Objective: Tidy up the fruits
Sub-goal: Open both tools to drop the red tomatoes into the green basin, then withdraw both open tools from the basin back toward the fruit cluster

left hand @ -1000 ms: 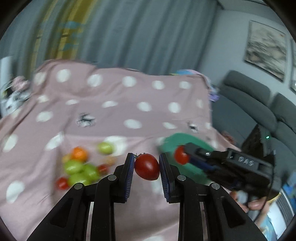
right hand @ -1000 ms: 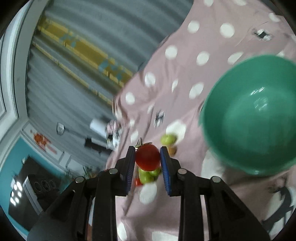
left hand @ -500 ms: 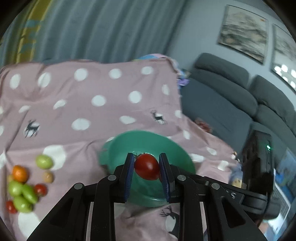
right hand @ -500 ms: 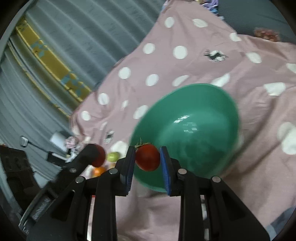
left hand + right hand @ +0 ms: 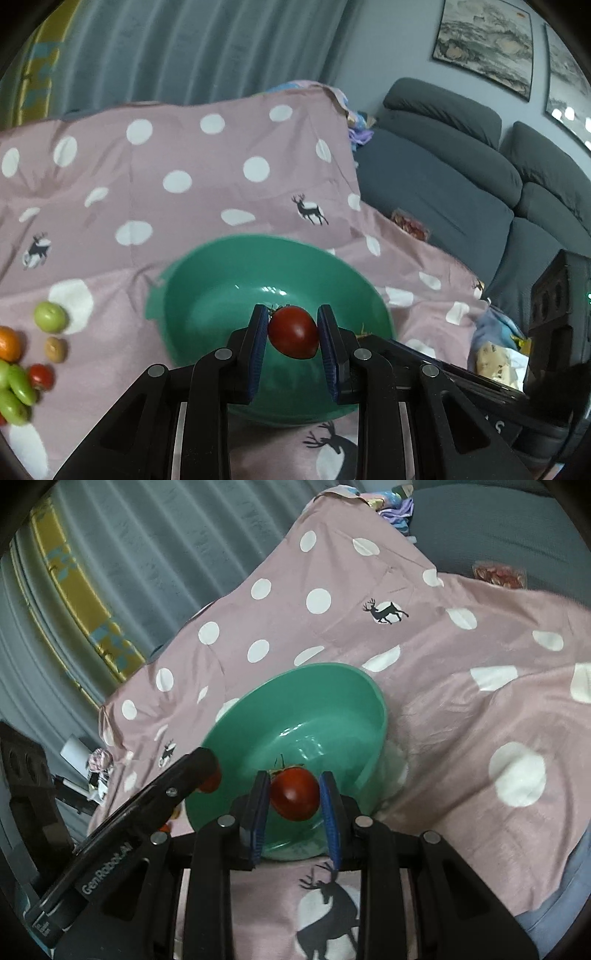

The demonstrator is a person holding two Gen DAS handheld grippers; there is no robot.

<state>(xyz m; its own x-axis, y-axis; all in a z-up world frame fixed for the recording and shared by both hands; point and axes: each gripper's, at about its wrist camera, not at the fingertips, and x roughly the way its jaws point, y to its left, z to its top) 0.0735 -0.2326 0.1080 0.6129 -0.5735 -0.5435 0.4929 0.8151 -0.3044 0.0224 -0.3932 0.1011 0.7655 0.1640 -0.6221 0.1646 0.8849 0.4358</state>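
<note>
Both grippers, left [image 5: 292, 338] and right [image 5: 294, 794], each pinching a tomato, have moved from the fruit pile to over the green bowl [image 5: 207, 295], ready for release.

Bowl [image 5: 207, 295] at frame centre on cloth [image 5: 184, 199], just beyond left claw [image 5: 293, 334] with tomato [image 5: 293, 336] between its pads. Fruit pile [image 5: 22, 365] at left edge, well apart from bowl. Sofa [image 5: 461, 177] at upper right, behind cloth. In right wrist view, right claw [image 5: 294, 797] over bowl's near rim.
</note>
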